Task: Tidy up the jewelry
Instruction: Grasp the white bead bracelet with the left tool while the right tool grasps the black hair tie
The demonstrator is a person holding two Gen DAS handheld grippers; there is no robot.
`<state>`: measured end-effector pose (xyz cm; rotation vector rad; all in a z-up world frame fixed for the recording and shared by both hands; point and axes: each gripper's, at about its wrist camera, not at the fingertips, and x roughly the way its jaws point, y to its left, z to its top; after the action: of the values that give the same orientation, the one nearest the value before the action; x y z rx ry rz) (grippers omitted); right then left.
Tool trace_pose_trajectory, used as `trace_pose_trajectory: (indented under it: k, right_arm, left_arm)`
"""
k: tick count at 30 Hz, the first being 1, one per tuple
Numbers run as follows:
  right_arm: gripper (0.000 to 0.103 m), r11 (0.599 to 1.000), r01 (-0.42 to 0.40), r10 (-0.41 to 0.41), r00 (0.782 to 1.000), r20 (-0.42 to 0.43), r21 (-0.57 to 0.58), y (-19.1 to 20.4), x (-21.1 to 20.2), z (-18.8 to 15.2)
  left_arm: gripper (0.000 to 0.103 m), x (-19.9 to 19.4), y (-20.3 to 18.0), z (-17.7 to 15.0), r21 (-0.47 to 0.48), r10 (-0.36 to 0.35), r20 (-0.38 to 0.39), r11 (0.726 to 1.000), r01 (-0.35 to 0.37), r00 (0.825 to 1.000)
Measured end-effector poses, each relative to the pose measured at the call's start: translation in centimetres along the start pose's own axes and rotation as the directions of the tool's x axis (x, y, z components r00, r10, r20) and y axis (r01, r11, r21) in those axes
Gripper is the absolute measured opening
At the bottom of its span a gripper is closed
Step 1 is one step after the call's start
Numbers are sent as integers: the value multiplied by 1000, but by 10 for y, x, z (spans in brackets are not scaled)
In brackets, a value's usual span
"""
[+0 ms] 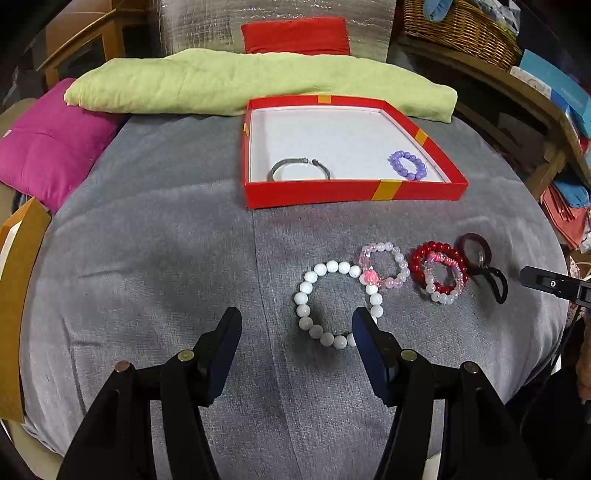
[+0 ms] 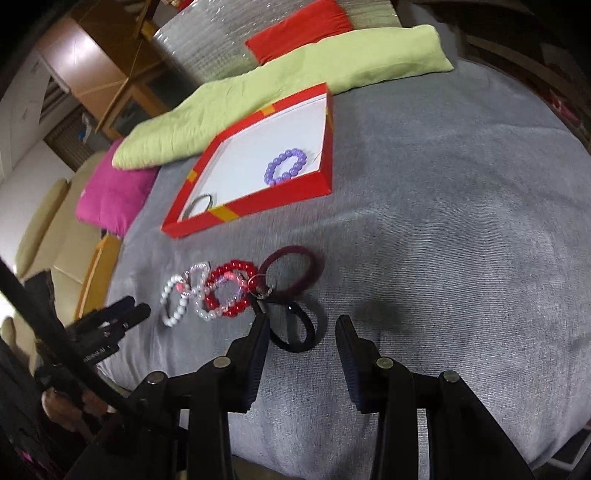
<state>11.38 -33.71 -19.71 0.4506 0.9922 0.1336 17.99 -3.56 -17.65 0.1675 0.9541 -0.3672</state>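
Observation:
A red box (image 1: 314, 192) (image 2: 207, 218) with a white floor holds a grey metal bangle (image 1: 299, 170) (image 2: 201, 203) and a purple bead bracelet (image 1: 407, 165) (image 2: 286, 166). On the grey cloth lie a white bead bracelet (image 1: 306, 295) (image 2: 173, 302), a pink bead bracelet (image 1: 384, 264), a red bead bracelet with a small pink-white one on it (image 1: 439, 271) (image 2: 229, 291), a dark maroon ring (image 1: 472, 245) (image 2: 291, 271) and a black hair tie (image 1: 495, 282) (image 2: 295, 332). My left gripper (image 1: 295, 325) is open just before the white bracelet. My right gripper (image 2: 301, 325) is open by the black hair tie.
A green cushion (image 1: 221, 85), a magenta cushion (image 1: 48, 144) and a red cushion (image 1: 295, 35) lie behind the box. A wicker basket (image 1: 461, 29) stands on shelves at the back right. The grey cloth (image 1: 147, 258) covers a rounded surface with wooden chairs at the left.

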Motion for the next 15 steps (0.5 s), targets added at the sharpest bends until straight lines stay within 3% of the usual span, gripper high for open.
trace_pose_trajectory:
  k: [4,8,15]
  right_arm:
    - [40,1000,4,-4,1000,-6,-3,4,6,4]
    - [40,999,9,-9,1000,9,-45,14,6,3]
    - [40,988,-117,115,993,-22,-104,45,16,-3]
  left_arm:
    - [63,1,-3,2,16,-6,8,1000,6,1000]
    - [63,10,-5,4,33,33,-23,999,-33,999]
    - [63,12,-1,3,34,49,-24,998,-48,999]
